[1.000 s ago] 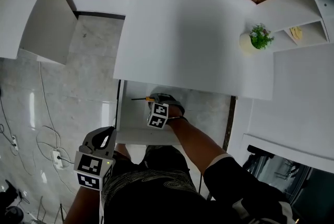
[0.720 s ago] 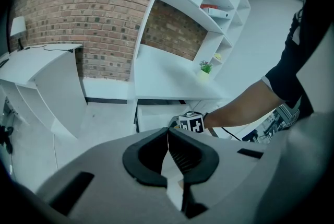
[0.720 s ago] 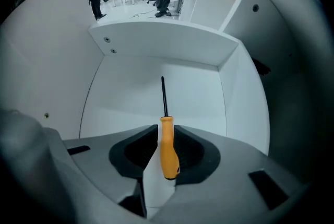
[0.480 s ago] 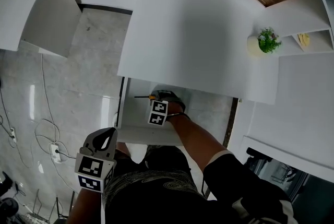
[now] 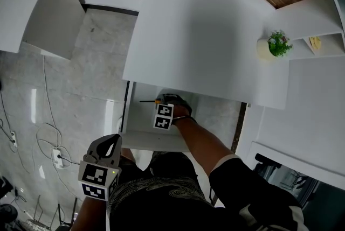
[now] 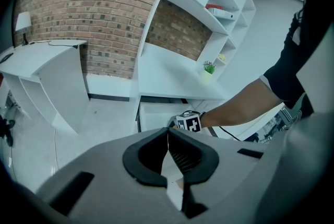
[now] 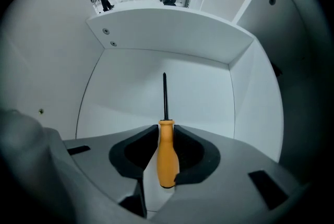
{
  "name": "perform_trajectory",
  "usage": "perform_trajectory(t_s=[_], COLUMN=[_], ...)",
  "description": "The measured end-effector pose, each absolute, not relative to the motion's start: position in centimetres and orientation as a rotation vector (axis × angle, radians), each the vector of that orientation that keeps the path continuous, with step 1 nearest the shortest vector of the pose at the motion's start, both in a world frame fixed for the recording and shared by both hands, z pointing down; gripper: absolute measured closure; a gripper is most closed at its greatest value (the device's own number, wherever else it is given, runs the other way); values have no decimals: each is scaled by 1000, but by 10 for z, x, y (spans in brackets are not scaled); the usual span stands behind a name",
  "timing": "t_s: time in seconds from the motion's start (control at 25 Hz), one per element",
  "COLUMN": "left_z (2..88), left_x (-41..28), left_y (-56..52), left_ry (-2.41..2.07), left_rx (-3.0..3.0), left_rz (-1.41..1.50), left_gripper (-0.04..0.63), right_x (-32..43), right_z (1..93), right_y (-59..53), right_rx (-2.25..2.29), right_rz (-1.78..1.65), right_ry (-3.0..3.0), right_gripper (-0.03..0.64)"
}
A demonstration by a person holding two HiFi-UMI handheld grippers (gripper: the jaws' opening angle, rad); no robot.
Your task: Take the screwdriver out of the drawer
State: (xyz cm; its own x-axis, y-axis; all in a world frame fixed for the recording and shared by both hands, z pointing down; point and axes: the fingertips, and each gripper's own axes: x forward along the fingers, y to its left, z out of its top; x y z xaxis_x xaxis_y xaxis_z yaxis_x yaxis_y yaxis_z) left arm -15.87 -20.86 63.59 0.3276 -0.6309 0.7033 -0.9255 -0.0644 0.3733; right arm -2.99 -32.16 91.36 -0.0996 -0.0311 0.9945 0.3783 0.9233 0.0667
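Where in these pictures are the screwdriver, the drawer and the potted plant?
screwdriver (image 7: 167, 152), right gripper view, on its orange handle.
drawer (image 7: 172, 35), right gripper view, on a bare inner wall.
potted plant (image 5: 278, 43), head view, on its green leaves.

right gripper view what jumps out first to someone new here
The orange-handled screwdriver stands out, clamped in the right gripper inside the open white drawer, shaft pointing ahead. The left gripper hangs shut and empty, outside the drawer. A small potted plant sits far right in the head view.
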Motion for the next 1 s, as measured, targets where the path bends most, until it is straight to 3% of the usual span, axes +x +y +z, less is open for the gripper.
perform_trajectory(t_s=[1.0], left_z=[606], left_x=[-161], left_y=[-211], left_ry=[-1366], left_rx=[1933], left_rz=[451], left_gripper=[575], right_x=[-31], right_z=[867], right_y=[-315], right_rx=[-100], right_rz=[-251], right_ry=[-1682], right_gripper=[543])
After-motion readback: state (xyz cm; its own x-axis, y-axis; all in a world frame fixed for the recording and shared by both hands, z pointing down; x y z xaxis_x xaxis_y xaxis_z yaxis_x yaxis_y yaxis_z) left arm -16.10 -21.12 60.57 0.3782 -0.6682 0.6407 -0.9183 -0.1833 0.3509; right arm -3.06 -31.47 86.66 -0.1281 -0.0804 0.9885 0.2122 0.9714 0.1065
